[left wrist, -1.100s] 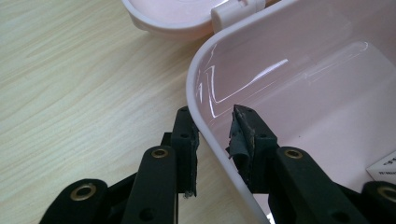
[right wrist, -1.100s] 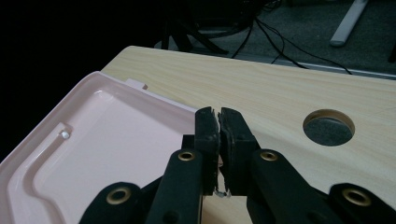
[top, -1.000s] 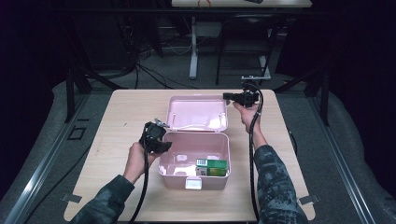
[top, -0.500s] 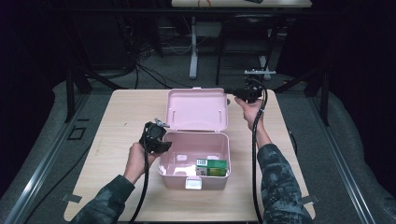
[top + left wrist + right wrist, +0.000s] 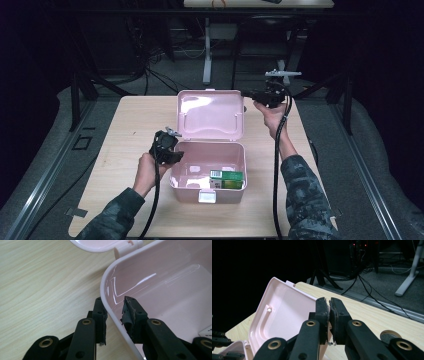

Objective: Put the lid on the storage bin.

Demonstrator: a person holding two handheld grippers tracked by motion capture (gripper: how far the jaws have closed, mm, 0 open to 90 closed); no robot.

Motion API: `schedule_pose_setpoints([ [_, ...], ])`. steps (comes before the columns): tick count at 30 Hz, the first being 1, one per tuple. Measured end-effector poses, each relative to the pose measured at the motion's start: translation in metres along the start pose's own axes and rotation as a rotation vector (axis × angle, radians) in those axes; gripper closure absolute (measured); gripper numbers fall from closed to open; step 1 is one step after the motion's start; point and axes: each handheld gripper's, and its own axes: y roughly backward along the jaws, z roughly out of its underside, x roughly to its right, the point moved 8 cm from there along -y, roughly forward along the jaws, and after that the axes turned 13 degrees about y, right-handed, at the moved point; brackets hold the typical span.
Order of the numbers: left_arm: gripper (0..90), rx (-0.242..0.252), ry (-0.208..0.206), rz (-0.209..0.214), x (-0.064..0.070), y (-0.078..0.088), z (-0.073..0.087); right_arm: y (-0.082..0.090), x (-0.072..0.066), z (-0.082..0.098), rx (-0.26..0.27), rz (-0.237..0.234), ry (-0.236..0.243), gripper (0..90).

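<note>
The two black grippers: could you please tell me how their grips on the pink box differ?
The left gripper straddles the pink plastic box's low side wall, one jaw inside; the right gripper pinches the raised lid's edge, higher and farther back. Both are clamped on the same box.

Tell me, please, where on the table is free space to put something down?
The table is bare left of the pink box and its raised lid, behind the left gripper clamped on the box wall. A narrower bare strip runs right of the box. Inside, the left half is free; the green carton fills the right.
</note>
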Motion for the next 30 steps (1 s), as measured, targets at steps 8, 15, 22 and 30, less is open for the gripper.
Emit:
schedule_pose_setpoints([
  [8,73.0,0.011,-0.003,-0.016,0.0,0.0,0.0,0.01,-0.009,-0.008,0.017,-0.013,0.028,84.9],
  [15,73.6,0.02,-0.006,-0.029,0.001,0.001,0.0,0.021,-0.018,-0.015,0.027,-0.029,0.061,84.9],
  [22,73.9,0.027,-0.009,-0.033,0.001,0.001,0.0,0.032,-0.03,-0.021,0.048,-0.038,0.096,84.8],
  [30,73.9,0.034,-0.008,-0.032,0.001,0.001,0.0,0.047,-0.046,-0.025,0.069,-0.054,0.132,84.7],
])
